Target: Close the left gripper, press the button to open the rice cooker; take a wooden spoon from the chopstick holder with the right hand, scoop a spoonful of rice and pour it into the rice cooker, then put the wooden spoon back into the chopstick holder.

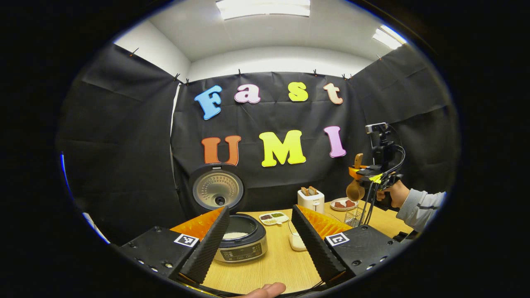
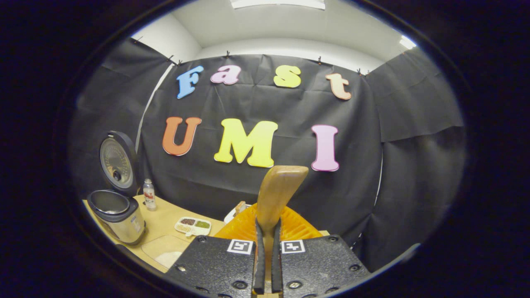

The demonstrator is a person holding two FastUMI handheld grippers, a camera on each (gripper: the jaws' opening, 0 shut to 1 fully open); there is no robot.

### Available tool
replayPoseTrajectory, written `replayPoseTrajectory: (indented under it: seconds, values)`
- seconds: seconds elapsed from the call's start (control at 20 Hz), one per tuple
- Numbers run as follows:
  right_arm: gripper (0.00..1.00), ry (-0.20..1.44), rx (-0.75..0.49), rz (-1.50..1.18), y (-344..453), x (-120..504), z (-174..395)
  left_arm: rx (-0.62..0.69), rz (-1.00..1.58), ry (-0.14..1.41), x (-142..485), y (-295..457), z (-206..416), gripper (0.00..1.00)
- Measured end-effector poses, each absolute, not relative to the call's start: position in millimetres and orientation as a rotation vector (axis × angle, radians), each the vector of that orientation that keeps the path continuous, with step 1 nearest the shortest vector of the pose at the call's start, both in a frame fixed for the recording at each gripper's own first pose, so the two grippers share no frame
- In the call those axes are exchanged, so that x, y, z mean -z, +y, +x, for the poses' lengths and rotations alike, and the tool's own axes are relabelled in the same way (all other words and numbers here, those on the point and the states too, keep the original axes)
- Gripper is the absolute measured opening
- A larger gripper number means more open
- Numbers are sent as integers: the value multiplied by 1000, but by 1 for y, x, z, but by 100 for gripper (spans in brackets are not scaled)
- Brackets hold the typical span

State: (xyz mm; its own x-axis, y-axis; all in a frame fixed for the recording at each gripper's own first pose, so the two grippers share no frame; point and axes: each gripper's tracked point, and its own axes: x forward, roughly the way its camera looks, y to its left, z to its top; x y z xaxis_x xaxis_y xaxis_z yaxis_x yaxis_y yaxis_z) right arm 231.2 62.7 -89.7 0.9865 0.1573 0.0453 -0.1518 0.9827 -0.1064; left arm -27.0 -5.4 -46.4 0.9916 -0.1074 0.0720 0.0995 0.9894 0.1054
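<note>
The wooden spoon (image 2: 276, 194) is being gripped by its handle between the two fingers of the right gripper (image 2: 267, 265), which are pressing on it from both sides. The handle end is standing up past the fingers, so the bowl is hanging below. In the left gripper view the spoon's bowl (image 1: 355, 190) is hanging above the wire chopstick holder (image 1: 354, 217), well clear of the tabletop; whether it is carrying rice cannot be told. This placement suggests the spoon is either just leaving the holder or heading back to it.

The rice cooker (image 1: 240, 240) is sitting on the wooden table (image 1: 281, 265) with its lid (image 1: 217, 189) standing upright, so the inner pot is exposed for pouring. Pale contents are showing inside.

The left gripper (image 1: 258, 242) is holding nothing, its fingers spread wide apart, hovering near the cooker's front. A toaster (image 1: 310, 200), a divided dish (image 1: 273, 217) and a plate (image 1: 343, 204) are standing farther back.
</note>
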Motion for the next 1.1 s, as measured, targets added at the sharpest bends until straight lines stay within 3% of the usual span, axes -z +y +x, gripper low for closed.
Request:
replayPoseTrajectory:
  seconds: [0.6,0.75,1.0,1.1]
  values:
    - [13,54,-170,-4,28,150,273,87,83,-76,44,-20,2,96]
    - [13,68,-162,-2,21,164,288,140,38,-51,47,-34,7,96]
    - [19,122,-152,77,9,191,302,92,68,-41,48,-26,16,96]
    - [17,137,-158,104,6,198,303,93,64,-28,51,-28,18,96]
